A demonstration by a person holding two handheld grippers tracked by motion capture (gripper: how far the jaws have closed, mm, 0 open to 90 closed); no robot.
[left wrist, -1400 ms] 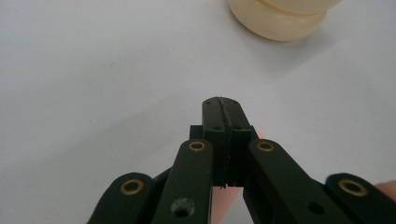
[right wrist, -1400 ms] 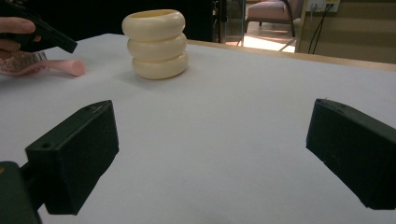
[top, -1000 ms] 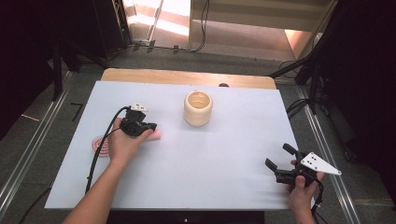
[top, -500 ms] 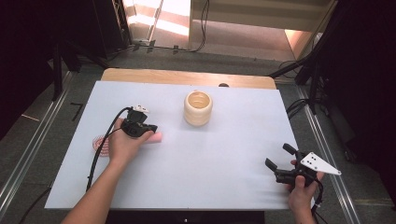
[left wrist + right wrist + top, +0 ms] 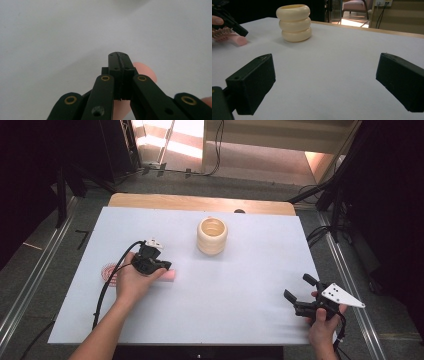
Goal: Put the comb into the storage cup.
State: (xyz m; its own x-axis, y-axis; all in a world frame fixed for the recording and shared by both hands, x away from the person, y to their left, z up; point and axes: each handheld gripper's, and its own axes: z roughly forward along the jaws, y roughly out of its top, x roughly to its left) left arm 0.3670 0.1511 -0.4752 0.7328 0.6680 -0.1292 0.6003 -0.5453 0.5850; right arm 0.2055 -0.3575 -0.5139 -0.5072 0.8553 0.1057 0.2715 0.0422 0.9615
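Observation:
A pink brush lies on the white table left of centre, its handle end poking out from under the left hand and its bristle head behind the wrist. My left gripper hovers just over that handle, jaws pressed together with nothing between them; in the left gripper view the shut tips sit above the pink handle. The right gripper view shows the brush at far left. My right gripper rests near the front right corner, open and empty.
A cream ribbed cup stands upright in the middle of the table, also seen ahead of the right gripper. A wooden edge runs along the far side. Cables trail from both grippers.
The left hand and its gripper have shifted slightly toward the near edge, and the brush handle end lies a little nearer. The right gripper has not moved.

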